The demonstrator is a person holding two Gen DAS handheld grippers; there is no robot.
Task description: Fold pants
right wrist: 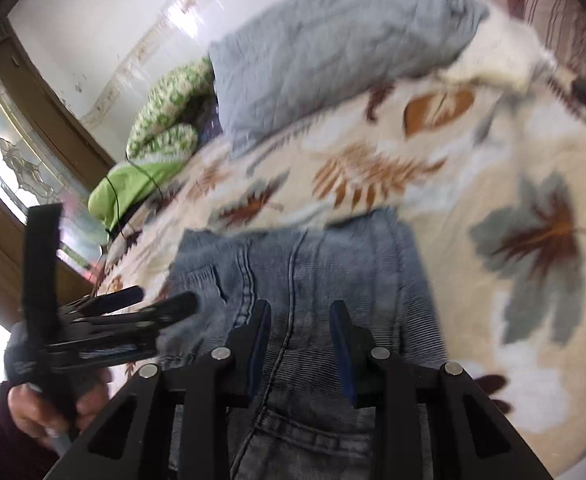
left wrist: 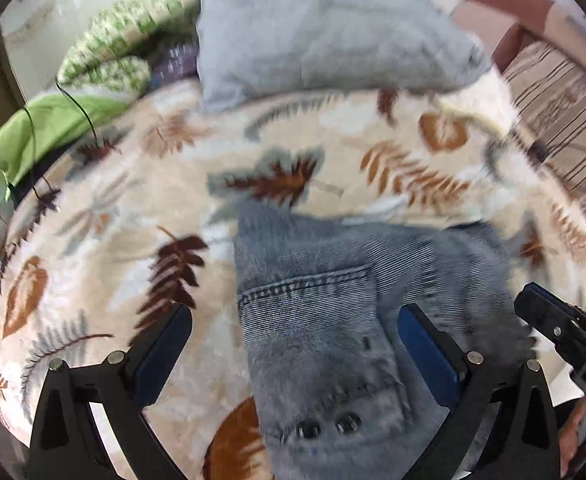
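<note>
Blue denim pants (left wrist: 333,312) lie folded into a compact stack on a cream blanket with a leaf print (left wrist: 125,208). My left gripper (left wrist: 296,318) hangs over the stack's left part. Its blue-padded fingers (left wrist: 173,332) stand wide apart with nothing pinched between them. In the right wrist view the same pants (right wrist: 313,264) lie under my right gripper (right wrist: 301,314). Its jaws are parted by a narrow gap over a seam, and the pads hold no cloth. At the left of that view a hand (right wrist: 33,404) holds the left gripper (right wrist: 161,300). The right gripper (left wrist: 533,300) shows at the right edge of the left wrist view.
A grey pillow (left wrist: 325,36) lies at the far end of the bed. Beside it are a green patterned quilt (left wrist: 125,48) and a lime cloth (left wrist: 49,128) with a black cable (left wrist: 81,112) across it. A striped cover (left wrist: 565,120) borders the right. A glazed door (right wrist: 9,152) stands at the left.
</note>
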